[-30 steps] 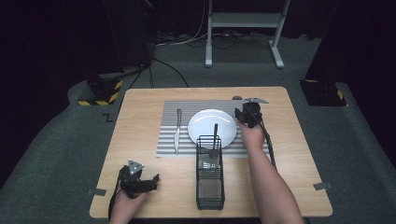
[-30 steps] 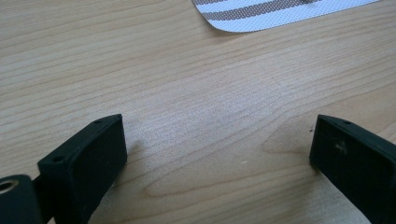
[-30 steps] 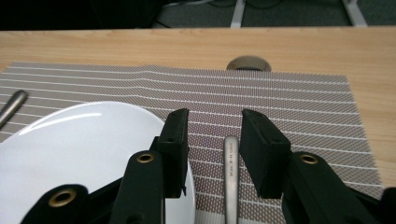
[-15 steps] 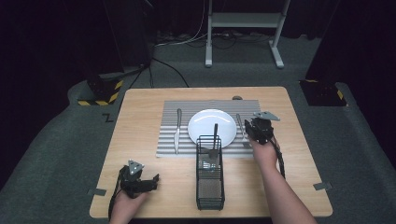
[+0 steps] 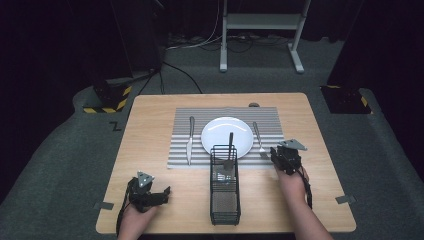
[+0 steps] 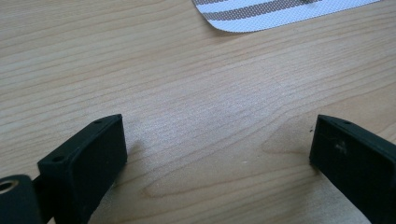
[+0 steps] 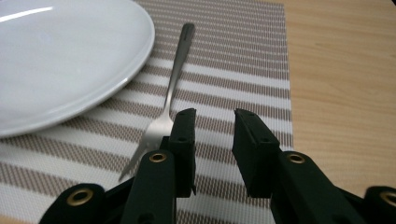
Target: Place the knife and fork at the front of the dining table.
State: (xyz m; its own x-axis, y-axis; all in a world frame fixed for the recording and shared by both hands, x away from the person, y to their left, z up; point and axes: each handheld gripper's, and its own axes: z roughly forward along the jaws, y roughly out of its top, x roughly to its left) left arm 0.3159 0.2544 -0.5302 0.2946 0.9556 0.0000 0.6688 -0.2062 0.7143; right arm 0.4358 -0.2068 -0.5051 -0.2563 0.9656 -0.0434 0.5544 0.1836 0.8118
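Note:
A striped placemat (image 5: 182, 155) lies mid-table with a white plate (image 5: 227, 136) on it. Left of the plate rests a knife (image 5: 190, 140); on its right lies a fork (image 5: 259, 140). My right gripper (image 5: 276, 152) hovers just past the fork's tines, at the mat's near right corner. In the right gripper view the right gripper (image 7: 215, 114) is open by a narrow gap with nothing in it, and the fork (image 7: 170, 88) lies just left of its jaws beside the plate (image 7: 60, 56). My left gripper (image 5: 162, 192) sits near the front left edge. It (image 6: 217, 126) stands wide open over bare wood.
A tall black wire basket (image 5: 225, 195) stands at the front centre between my hands, with one dark-handled utensil (image 5: 230, 145) upright in it. A small dark object (image 5: 254, 105) sits at the mat's far edge. Tape marks (image 5: 345, 199) flag the table's front corners.
The right gripper has drawn back from beside the plate's far right toward the person. The fork now lies free on the mat. The left gripper has not moved.

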